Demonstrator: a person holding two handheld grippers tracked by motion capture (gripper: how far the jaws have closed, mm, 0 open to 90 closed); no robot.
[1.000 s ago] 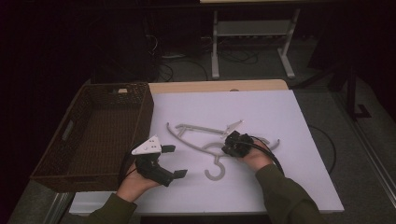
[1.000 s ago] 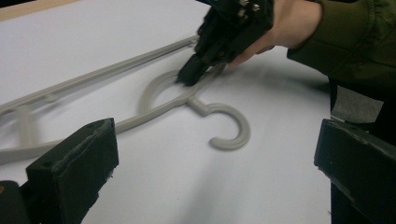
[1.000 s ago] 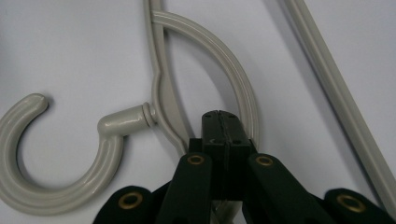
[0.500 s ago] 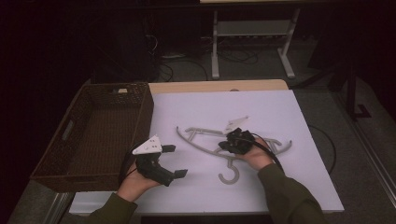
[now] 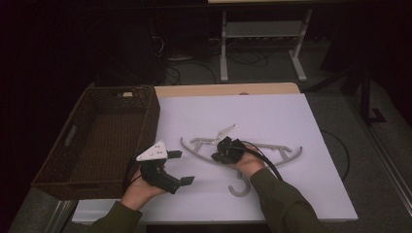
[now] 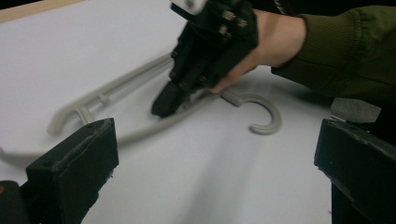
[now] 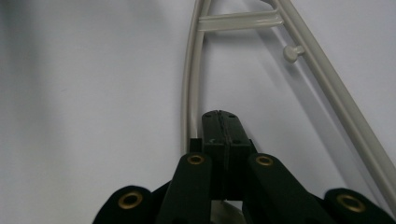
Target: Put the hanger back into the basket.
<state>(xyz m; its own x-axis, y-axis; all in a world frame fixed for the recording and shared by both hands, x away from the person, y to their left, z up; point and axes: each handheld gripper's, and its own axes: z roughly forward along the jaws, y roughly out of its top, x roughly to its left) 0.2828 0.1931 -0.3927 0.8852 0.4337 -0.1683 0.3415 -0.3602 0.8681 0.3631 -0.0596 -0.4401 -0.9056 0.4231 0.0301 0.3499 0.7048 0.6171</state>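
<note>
Hanger (image 5: 272, 148) has slid right and swung level since the earlier frame, dragged by the right gripper (image 5: 219, 154), jaws clamped on its lower bar. It lies mid-mat (image 5: 291, 116), right of the wicker basket (image 5: 73, 145). Left gripper (image 5: 180, 167) waits near-left, jaws wide and empty, probably for a handover.

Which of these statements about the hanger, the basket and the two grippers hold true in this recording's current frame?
1. The grey hanger lies on the white table surface. True.
2. The hanger sits inside the wicker basket. False: it lies on the white surface, to the basket's right.
3. The right gripper has its fingers together. True.
4. The left gripper is clamped on the hanger's hook. False: its fingers stand wide apart with nothing between them.
5. The right gripper is at the hanger's frame. True.
</note>
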